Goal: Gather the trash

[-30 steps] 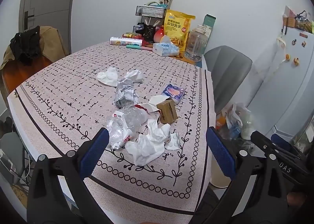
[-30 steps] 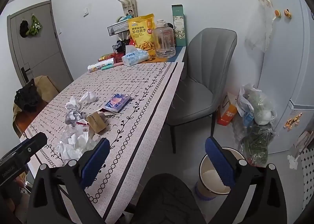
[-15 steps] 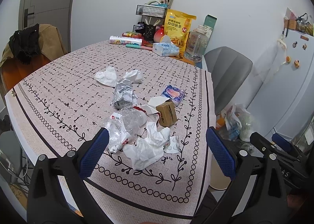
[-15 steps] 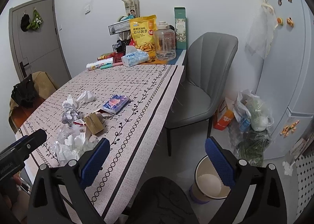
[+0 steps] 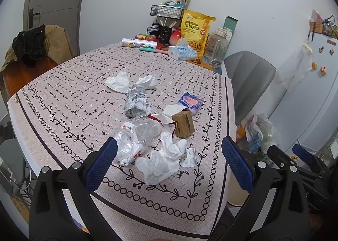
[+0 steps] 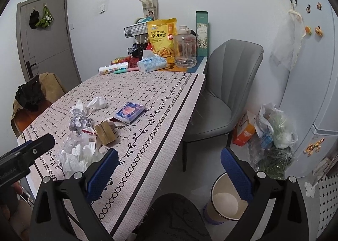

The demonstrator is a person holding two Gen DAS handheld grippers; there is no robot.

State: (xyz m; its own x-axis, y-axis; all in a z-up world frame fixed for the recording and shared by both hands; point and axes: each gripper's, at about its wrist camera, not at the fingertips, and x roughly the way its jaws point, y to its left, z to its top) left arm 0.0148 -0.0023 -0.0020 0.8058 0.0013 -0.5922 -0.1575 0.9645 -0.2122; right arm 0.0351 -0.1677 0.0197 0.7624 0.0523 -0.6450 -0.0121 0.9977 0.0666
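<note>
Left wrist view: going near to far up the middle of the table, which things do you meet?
White crumpled tissue → crushed clear plastic bottle → crumpled printed paper → white tissue → tissue pack → yellow snack bag.

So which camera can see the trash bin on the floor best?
The right wrist view: the trash bin shows its open rim and inside, beside the table. The left wrist view shows only a sliver of it behind the gripper finger.
</note>
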